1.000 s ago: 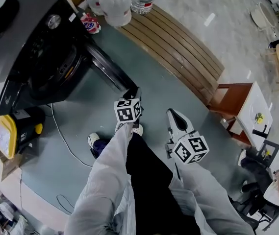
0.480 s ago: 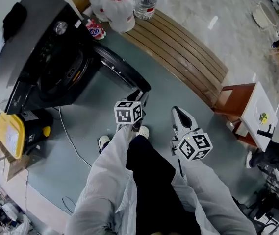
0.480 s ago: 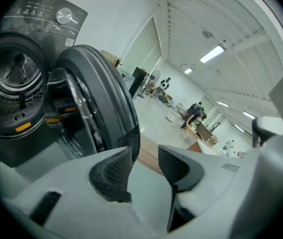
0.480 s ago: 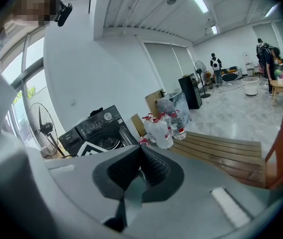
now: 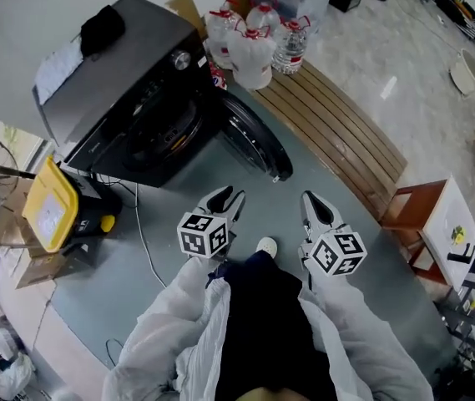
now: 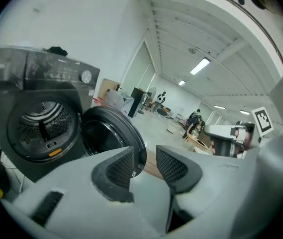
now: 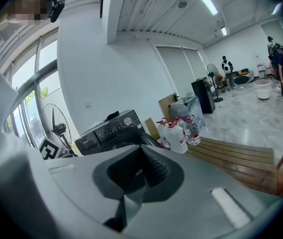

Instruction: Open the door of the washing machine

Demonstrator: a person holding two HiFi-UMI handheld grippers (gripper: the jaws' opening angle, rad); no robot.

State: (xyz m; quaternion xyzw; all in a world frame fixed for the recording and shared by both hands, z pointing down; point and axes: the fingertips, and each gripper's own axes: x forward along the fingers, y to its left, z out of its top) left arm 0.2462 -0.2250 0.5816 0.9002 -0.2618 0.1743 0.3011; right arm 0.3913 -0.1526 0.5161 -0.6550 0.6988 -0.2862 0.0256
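Head view: the washing machine (image 5: 128, 98) sits upper left, its door (image 5: 254, 140) swung wide toward the wooden bench (image 5: 346, 140), with the left gripper (image 5: 224, 197) and right gripper (image 5: 316, 207) side by side, clear of the door. Left gripper view: jaws apart and closing on nothing, the open door beyond them. Right gripper view: jaws pressed together, empty, with the machine and water bottles (image 7: 178, 128) beyond.
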